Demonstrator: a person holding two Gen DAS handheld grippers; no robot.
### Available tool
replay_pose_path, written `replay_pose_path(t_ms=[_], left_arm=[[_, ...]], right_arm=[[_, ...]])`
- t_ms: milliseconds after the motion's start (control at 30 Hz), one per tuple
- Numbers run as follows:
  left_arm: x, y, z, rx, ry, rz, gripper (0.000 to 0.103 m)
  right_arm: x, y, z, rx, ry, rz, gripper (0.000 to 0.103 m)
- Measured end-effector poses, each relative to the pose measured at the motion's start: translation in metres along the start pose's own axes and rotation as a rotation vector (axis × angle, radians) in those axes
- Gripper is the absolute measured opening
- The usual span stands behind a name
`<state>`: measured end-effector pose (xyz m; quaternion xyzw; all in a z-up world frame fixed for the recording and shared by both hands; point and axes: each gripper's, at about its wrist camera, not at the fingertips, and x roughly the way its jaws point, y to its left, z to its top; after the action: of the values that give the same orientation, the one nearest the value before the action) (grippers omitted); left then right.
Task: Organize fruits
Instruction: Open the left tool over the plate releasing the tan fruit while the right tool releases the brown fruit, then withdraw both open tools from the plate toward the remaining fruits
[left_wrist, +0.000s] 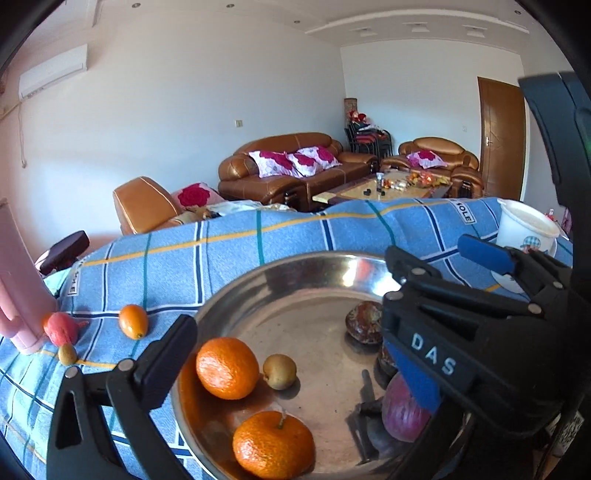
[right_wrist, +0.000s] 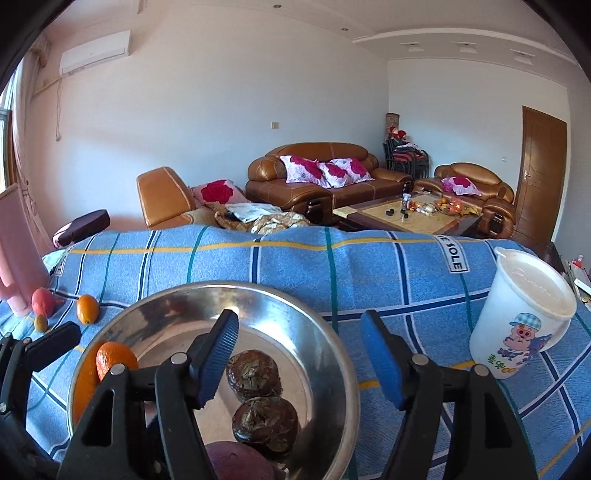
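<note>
The left gripper (left_wrist: 280, 354) stood wide open and empty over the steel plate (left_wrist: 295, 273), which held two oranges (left_wrist: 227, 367), a small green fruit (left_wrist: 279, 371), two brown fruits (right_wrist: 255, 376) and a purple one (left_wrist: 400, 413). The right gripper (right_wrist: 299, 356) gaped empty across the plate's 3 o'clock rim. A kumquat (left_wrist: 133, 321) lay on the cloth (left_wrist: 221, 258) at the plate's 10 o'clock.

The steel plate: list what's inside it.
The steel plate holds two oranges, a small green-brown fruit, two dark brown fruits and a purple one, partly hidden behind the right hand-held gripper.
</note>
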<state>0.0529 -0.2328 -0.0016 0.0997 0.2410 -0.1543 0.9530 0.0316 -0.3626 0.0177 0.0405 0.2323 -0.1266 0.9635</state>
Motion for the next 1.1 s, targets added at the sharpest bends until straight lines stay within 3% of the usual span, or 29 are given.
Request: replay_pose_path(t_ms=[200,367,633,1100], left_arm=[[-0.004,0.016,0.002,-0.029,-0.017,0.059,0.103],[-0.015,0.032,-0.001,-0.048,-0.079,0.126,0.103],[-0.029,0.046,-0.010,-0.064,-0.117,0.148,0.103],[-0.045,0.059,-0.024,-0.071,-0.091,0.124,0.103]], right_arm=[[-0.020,-0.013,0.002,0.058,-0.127,-0.028,0.070],[-0.032,-0.007,0.000,0.026,-0.215,-0.069,0.070],[-0.032,-0.004,-0.004,0.027,-0.198,-0.105,0.070],[-0.067,0.004,-0.024,0.037,-0.191,-0.169,0.070]])
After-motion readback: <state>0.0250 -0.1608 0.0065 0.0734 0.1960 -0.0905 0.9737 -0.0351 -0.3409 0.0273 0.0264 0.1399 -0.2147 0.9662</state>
